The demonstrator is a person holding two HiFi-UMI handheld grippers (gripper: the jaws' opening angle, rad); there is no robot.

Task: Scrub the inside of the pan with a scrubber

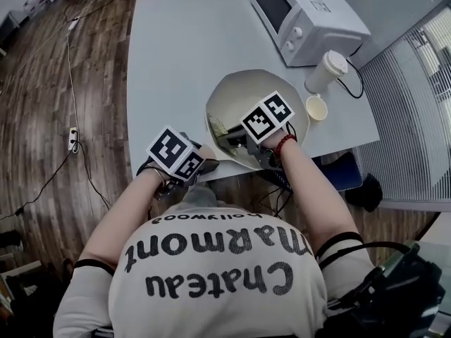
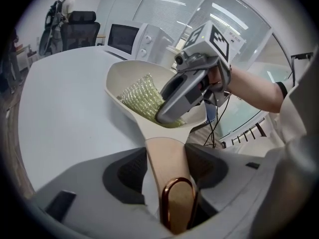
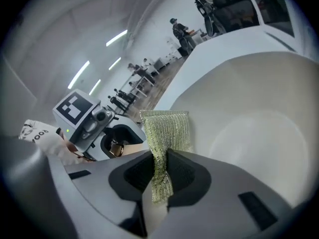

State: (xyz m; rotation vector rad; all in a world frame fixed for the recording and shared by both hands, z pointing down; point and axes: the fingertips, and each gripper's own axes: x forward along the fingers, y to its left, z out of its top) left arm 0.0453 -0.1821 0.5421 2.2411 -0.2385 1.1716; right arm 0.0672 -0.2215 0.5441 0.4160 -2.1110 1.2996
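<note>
1. Left tongs [image 1: 201, 163]: clamped on the pan's handle [image 2: 167, 156], pads pressed to both its flanks, the copper loop [image 2: 175, 203] at its end sitting deepest in the grip. Serves as the anchor only.
2. Handle's long axis: runs from that grip away from the body and off to the right, across the near edge of the tabletop [image 1: 176, 62] and into the bowl.
3. Pan [image 1: 236, 90]: cream-coloured, at the tabletop's near edge, seemingly tipped with its open side toward the person. Cannot tell whether the base rests flat.
4. Scrubber [image 2: 140, 96]: green-gold mesh, inside the pan, spread on the near inner wall just past the handle joint and apparently touching it.
5. Right tongs [image 3: 160, 169]: squeezed tight on the scrubber's near end, the free part sticking out ahead of the tips. Already inside the rim, so far nearer the work than the left.
6. Deciding relation: bare pan floor lies ahead of the right tongs and further along the handle's line. Probably calls for strokes out and back along that line, braced by the left grip.
7. Far right: lidded cup [image 1: 325, 71] near the pan's far rim, microwave [image 1: 303, 13] beyond it.
</note>
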